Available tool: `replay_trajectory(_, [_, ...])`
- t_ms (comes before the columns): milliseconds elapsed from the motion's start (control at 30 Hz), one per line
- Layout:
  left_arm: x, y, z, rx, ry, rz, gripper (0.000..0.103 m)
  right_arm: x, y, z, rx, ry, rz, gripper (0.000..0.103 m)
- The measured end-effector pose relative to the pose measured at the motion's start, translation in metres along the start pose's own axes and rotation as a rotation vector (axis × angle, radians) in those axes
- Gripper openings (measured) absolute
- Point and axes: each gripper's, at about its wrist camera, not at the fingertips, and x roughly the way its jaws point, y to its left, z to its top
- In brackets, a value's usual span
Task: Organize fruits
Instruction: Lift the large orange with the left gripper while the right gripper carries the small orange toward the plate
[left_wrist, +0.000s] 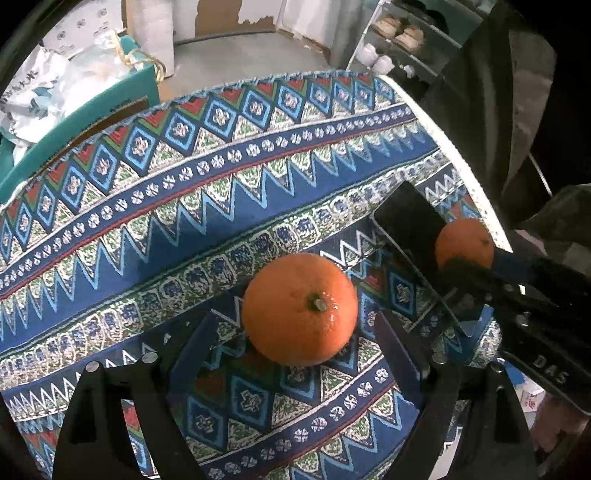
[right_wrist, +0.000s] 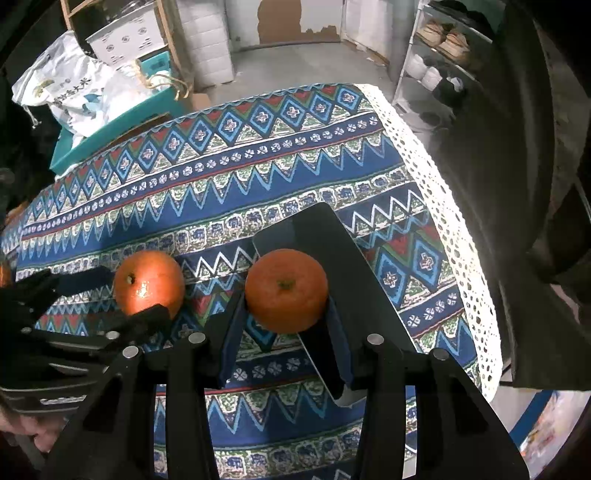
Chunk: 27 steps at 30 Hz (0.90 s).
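Observation:
In the left wrist view an orange rests on the patterned tablecloth between the wide-apart fingers of my left gripper, which is open and not touching it. A second orange sits in my right gripper at the right. In the right wrist view my right gripper is shut on that orange, held over a black tray. The first orange lies to the left with the left gripper around it.
A teal box with a white bag stands beyond the table's far left edge. A metal shelf with shoes and bowls stands at the far right. The tablecloth's lace edge marks the table's right side.

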Motion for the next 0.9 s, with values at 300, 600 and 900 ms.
replay_trajectory(300, [0.009, 0.005, 0.0, -0.023, 0.023, -0.053, 0.066, 0.003, 0.002, 0.0, -0.003, 0.005, 0.009, 0.043])
replay_trajectory(600, [-0.006, 0.007, -0.011, 0.012, -0.015, 0.016, 0.064, -0.002, 0.008, 0.001, -0.023, -0.017, -0.001, 0.043])
replay_trajectory(900, [-0.051, 0.03, -0.019, -0.002, -0.085, 0.061, 0.064, -0.024, 0.027, 0.009, -0.067, -0.065, -0.001, 0.042])
